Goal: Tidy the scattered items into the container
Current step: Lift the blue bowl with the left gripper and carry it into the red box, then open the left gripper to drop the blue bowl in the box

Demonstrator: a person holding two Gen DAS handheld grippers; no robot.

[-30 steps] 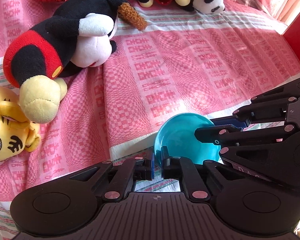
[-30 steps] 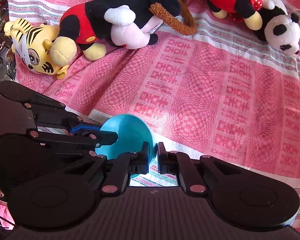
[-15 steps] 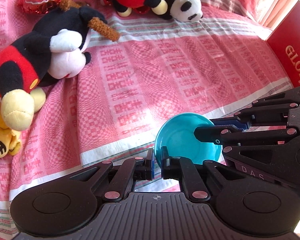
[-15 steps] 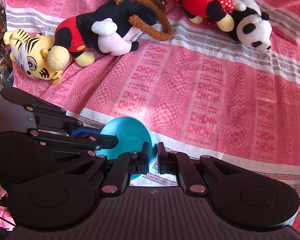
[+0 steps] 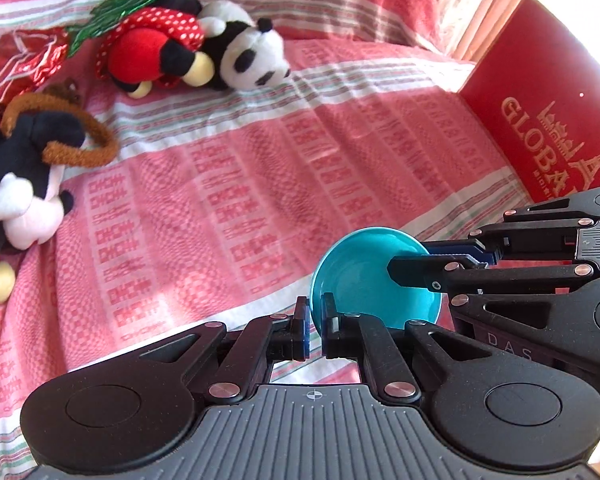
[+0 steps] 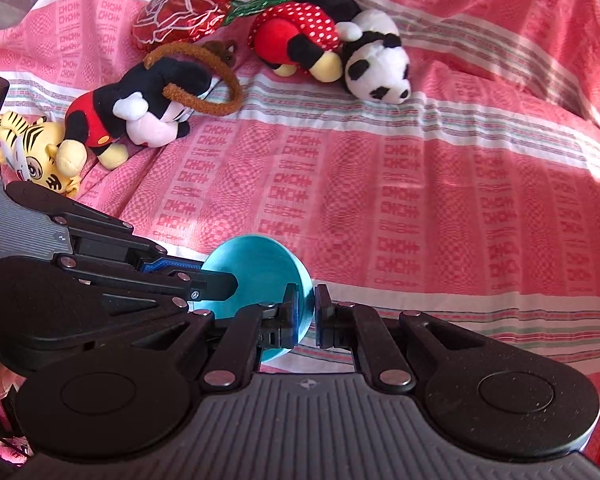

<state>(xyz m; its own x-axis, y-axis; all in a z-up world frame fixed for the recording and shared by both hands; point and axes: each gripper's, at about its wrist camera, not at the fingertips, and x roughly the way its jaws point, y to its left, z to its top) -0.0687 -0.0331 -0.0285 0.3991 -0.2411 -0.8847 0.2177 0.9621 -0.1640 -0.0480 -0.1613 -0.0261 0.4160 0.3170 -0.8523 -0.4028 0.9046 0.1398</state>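
A bed covered by a pink-and-red checked woven cloth with white, green-striped bands carries the toys. A white-and-black plush panda serves as landmark. Touching its left side lies a black mouse plush in a red polka-dot dress. Further left rests a shiny red foil rose. Below-left of the panda lie a black mouse plush in red shorts, a brown fuzzy ring and, furthest, a yellow striped tiger plush.

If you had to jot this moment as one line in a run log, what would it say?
holding: teal bowl | left gripper: shut on rim | right gripper: shut on opposite rim | plush toys: on pink cloth | red box: right
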